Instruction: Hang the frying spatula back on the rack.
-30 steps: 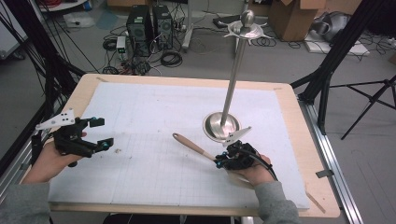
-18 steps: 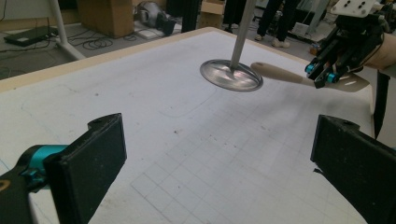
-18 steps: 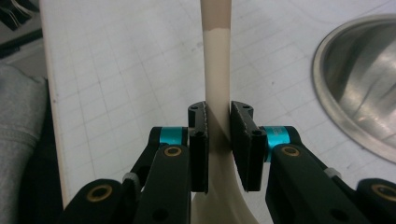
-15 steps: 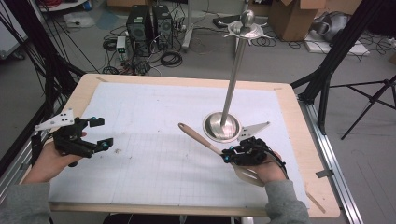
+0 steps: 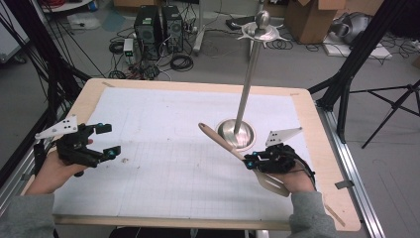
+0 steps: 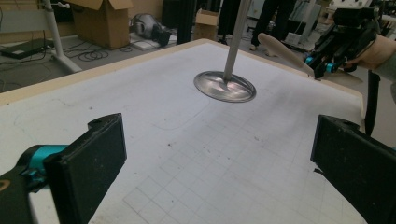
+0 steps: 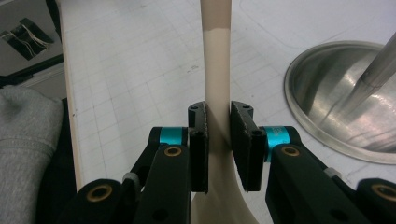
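- My right gripper (image 5: 251, 161) is clamping a beige, wooden-handled spatula (image 5: 233, 148) near the table's right edge, beside the steel stand base (image 5: 236, 133).
- My left gripper (image 5: 106, 140) is idling wide apart.
- The narrow neck grip could be letting the spatula pivot or slip.

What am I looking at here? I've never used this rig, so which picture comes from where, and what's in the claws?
A person holds a hand-held claw in each hand at a table covered with gridded paper. The high view looks down from above; the other two pictures come from cameras riding on each claw. The left claw is open and holds nothing. The right claw is shut on the handle of a beige spatula. A metal stand with a round base and tall pole stands on the paper beside it.
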